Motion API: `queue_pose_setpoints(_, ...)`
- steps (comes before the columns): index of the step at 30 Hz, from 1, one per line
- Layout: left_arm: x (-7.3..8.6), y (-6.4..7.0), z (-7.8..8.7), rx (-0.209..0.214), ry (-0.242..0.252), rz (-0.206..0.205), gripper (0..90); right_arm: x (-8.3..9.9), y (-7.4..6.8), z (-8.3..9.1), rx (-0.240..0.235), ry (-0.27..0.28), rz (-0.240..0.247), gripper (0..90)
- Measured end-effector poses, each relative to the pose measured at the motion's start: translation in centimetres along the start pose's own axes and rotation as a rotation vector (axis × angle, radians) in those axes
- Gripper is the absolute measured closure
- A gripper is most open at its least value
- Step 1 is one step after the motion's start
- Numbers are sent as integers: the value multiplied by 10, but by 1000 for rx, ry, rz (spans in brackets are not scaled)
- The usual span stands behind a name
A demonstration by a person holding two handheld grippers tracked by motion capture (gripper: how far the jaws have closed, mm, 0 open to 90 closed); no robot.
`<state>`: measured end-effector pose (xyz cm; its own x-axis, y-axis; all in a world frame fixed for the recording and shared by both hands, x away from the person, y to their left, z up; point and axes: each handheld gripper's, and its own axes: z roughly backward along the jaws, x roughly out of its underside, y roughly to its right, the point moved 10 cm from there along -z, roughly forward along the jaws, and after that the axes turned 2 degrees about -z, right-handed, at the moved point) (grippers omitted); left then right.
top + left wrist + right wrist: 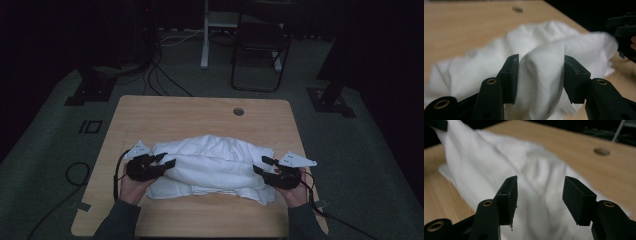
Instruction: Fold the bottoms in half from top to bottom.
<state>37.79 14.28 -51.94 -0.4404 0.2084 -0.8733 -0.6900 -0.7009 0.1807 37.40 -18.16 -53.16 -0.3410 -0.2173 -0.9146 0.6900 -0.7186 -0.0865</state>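
Note:
A crumpled white cloth (215, 161) lies across the middle of the wooden table (200, 112). My left gripper (167, 161) is at the cloth's left end. In the left gripper view the left gripper (540, 66) is open, and a raised fold of the cloth (541, 50) bulges between its jaws. My right gripper (261, 166) is at the cloth's right end. In the right gripper view the right gripper (540, 187) stands open, with the cloth (486, 157) lying under and beyond its jaws. The right gripper (624, 25) also shows far right in the left gripper view.
A round cable hole (238, 111) sits near the table's far edge. Bare wood lies beyond the cloth and along the near edge. Behind the table stand a dark chair (260, 45) and a white post (205, 35), with cables (160, 75) on the floor.

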Motion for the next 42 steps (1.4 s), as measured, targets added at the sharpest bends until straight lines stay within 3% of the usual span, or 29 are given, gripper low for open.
queue_pose_setpoints(3, -28, 2, 2, -32, 41, -23, 517, -19, -4, -3, 11, 15, 8, 481)
queue_pose_setpoints(4, -28, 2, 2, -32, 41, -23, 519, -23, -6, -7, 13, 17, 6, 494)
queue_pose_setpoints(5, -38, 3, 2, -41, 55, -29, 523, -25, -7, -11, 15, 12, 3, 498)
queue_pose_setpoints(8, -44, 7, -2, -41, 46, -37, 554, -26, -10, -21, 16, -11, 3, 505)
queue_pose_setpoints(9, -43, 10, -12, -46, 14, -54, 570, -23, -12, -32, 22, -38, -1, 510)
queue_pose_setpoints(12, -27, 15, -32, -27, -53, -38, 597, -18, -15, -44, 17, -61, -12, 511)
queue_pose_setpoints(14, -20, 17, -38, -19, -70, -28, 608, -12, -17, -49, 19, -80, -9, 511)
queue_pose_setpoints(15, -5, 19, -48, -5, -102, -9, 609, -9, -18, -52, 19, -88, -10, 511)
queue_pose_setpoints(16, -5, 19, -48, -5, -102, -9, 609, -9, -18, -52, 19, -88, -10, 511)
queue_pose_setpoints(17, 11, 22, -56, 0, -138, -5, 609, -1, -19, -55, 16, -107, -13, 511)
queue_pose_setpoints(18, 11, 22, -56, 0, -138, -5, 611, 2, -20, -55, 17, -116, -11, 511)
queue_pose_setpoints(20, 31, 25, -62, -4, -179, -12, 614, 9, -21, -57, 13, -127, -13, 512)
queue_pose_setpoints(24, 44, 25, -64, -16, -189, -15, 619, 22, -21, -58, 20, -153, -13, 517)
queue_pose_setpoints(27, 62, 23, -64, -40, -215, -35, 620, 41, -20, -59, 25, -191, -17, 525)
queue_pose_setpoints(32, 72, 18, -66, -87, -210, -57, 621, 53, -17, -61, 26, -205, -44, 530)
queue_pose_setpoints(35, 77, 12, -75, -140, -215, -107, 627, 60, -17, -67, 29, -224, -53, 537)
queue_pose_setpoints(39, 76, 4, -80, -160, -199, -123, 639, 67, -18, -75, 36, -237, -65, 539)
queue_pose_setpoints(42, 74, -2, -81, -164, -189, -108, 640, 68, -17, -80, 36, -243, -67, 539)
